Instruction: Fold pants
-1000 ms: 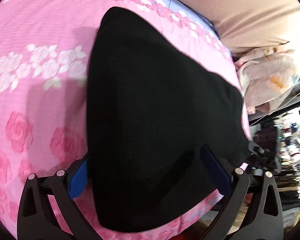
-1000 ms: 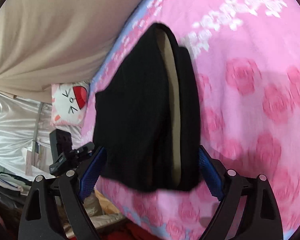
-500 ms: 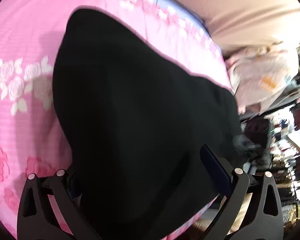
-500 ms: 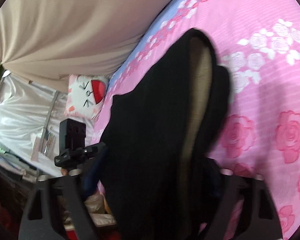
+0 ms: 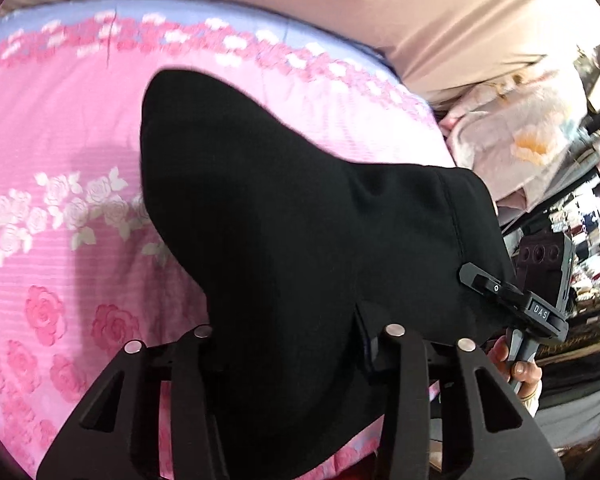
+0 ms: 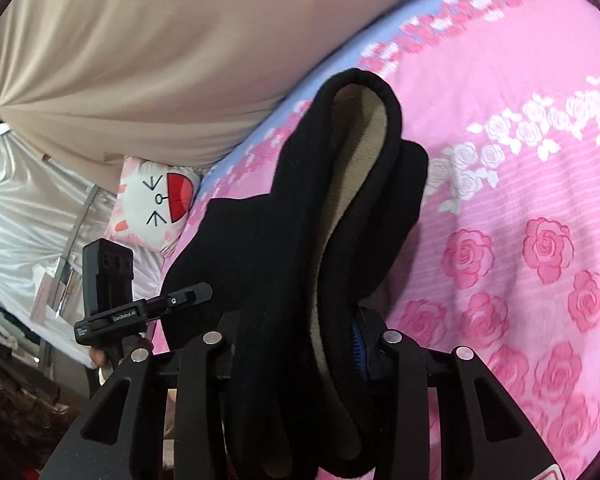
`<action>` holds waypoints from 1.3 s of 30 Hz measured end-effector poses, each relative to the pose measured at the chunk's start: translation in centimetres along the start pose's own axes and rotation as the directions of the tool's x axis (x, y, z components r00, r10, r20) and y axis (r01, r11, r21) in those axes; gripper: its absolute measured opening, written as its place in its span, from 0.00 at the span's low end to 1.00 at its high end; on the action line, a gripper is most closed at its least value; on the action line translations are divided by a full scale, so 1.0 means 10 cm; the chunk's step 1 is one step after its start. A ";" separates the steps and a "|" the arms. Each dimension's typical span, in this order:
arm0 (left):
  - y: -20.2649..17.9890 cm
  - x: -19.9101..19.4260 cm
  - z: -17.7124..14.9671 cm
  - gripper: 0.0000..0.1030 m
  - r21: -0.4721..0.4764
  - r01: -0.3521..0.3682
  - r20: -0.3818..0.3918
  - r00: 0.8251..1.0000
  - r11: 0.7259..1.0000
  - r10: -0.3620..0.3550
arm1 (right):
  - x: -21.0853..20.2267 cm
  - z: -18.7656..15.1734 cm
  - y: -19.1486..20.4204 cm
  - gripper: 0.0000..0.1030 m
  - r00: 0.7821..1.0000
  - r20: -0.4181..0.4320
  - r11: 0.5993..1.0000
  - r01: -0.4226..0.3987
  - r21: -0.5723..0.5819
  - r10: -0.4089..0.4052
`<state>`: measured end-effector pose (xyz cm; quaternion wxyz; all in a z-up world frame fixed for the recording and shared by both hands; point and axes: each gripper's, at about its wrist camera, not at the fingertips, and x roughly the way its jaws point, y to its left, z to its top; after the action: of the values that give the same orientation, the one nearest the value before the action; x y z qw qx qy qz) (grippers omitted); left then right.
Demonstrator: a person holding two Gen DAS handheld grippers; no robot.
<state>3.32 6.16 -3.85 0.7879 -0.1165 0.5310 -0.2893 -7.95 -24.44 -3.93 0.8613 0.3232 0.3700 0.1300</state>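
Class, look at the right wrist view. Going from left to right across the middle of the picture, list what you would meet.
White satin drape → cat-face cushion → black pants, with the tan lining showing in their fold → pink rose bedspread.

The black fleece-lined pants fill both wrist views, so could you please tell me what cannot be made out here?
- Left wrist view: the black fleece-lined pants cover the left tongs; fingertips and exact grip point are hidden.
- Right wrist view: the pants bury the right tongs; only a sliver of blue pad shows.
- Both views: the pants' lower edge is cut off by the frame.
- Left view: shelves at the right edge are too blurred to identify.
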 end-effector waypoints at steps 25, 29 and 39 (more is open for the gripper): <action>-0.84 -1.63 -0.22 0.35 0.255 -0.155 0.421 0.906 0.954 0.035 | -0.91 0.02 1.44 0.35 0.968 0.213 0.935 -0.051 -0.350 0.133; -0.93 -1.79 -0.06 0.35 0.285 -0.211 0.500 0.865 0.935 0.042 | -0.96 0.22 1.71 0.35 0.955 0.254 0.904 -0.031 -0.426 0.152; -1.07 -1.87 0.53 0.37 0.280 -0.383 0.717 0.694 0.880 0.074 | -0.86 0.88 2.06 0.35 0.902 0.398 0.857 0.066 -0.512 0.168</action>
<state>-0.48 7.75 17.97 0.9638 0.0208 0.1387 -0.2267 -7.21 -16.90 18.83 0.9718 0.1124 0.1144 0.1726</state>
